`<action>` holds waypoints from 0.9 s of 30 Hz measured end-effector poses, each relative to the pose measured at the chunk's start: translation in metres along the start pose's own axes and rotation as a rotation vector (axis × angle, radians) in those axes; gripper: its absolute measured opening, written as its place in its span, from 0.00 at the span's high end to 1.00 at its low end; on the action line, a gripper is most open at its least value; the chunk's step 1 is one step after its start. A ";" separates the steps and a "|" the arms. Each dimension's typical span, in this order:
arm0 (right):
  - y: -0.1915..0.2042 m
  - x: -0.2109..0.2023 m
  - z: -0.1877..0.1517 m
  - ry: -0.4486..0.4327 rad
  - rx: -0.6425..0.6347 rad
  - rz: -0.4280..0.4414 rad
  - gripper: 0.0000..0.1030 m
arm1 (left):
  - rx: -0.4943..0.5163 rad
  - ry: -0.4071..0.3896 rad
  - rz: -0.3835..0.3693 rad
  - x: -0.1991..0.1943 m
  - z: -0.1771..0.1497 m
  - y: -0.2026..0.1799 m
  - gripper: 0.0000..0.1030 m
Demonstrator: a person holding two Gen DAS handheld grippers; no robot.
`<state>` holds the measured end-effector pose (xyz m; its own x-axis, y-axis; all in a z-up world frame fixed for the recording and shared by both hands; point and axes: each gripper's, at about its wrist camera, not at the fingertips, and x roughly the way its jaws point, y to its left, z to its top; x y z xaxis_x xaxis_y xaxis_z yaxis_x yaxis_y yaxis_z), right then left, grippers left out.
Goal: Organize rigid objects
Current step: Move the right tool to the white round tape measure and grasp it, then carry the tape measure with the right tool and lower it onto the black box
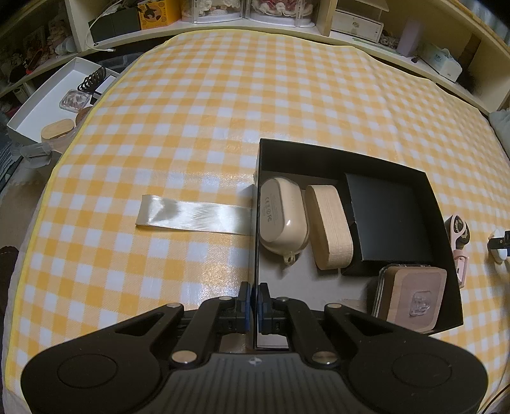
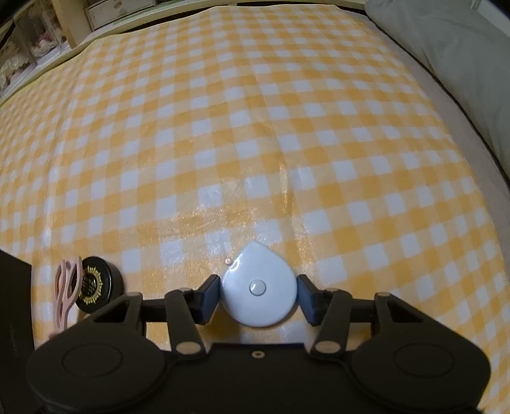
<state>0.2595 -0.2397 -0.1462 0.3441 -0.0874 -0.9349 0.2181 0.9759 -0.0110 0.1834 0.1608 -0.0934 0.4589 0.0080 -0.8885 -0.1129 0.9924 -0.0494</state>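
Note:
A black open box [image 1: 444,223] sits on the yellow checked cloth. It holds a cream case [image 1: 282,216], a wooden block [image 1: 331,226], a black flat box [image 1: 387,219] and a wooden-lidded dish [image 1: 414,296]. My left gripper [image 1: 254,302] is shut on the box's left wall near its front corner. In the right wrist view a white teardrop-shaped case [image 2: 258,288] lies flat on the cloth. My right gripper [image 2: 258,297] straddles it, and both pads meet its sides. A black round tin [image 2: 98,285] and a pink clip [image 2: 65,293] lie to the left of it.
A cream ribbon [image 1: 194,215] trails left from the box. A white tray [image 1: 41,108] with small items stands at the far left, beyond the cloth's edge. Shelves [image 1: 357,25] run along the back. A grey pillow [image 2: 446,57] lies at the right.

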 end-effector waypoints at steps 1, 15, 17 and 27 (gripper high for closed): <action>0.004 -0.005 0.000 -0.007 -0.005 0.004 0.49 | 0.000 0.000 0.000 0.000 0.000 0.000 0.96; 0.116 -0.106 -0.018 -0.176 -0.218 0.294 0.49 | 0.001 0.000 0.002 0.000 0.000 0.000 0.96; 0.135 -0.114 -0.023 -0.183 -0.249 0.339 0.49 | 0.003 0.000 0.002 0.001 0.000 0.000 0.96; 0.214 -0.120 -0.049 -0.174 -0.370 0.444 0.49 | -0.003 -0.004 -0.004 0.000 0.002 0.001 0.96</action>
<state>0.2201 -0.0103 -0.0536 0.4806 0.3435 -0.8069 -0.3021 0.9286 0.2154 0.1847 0.1616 -0.0927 0.4626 0.0045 -0.8866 -0.1133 0.9921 -0.0541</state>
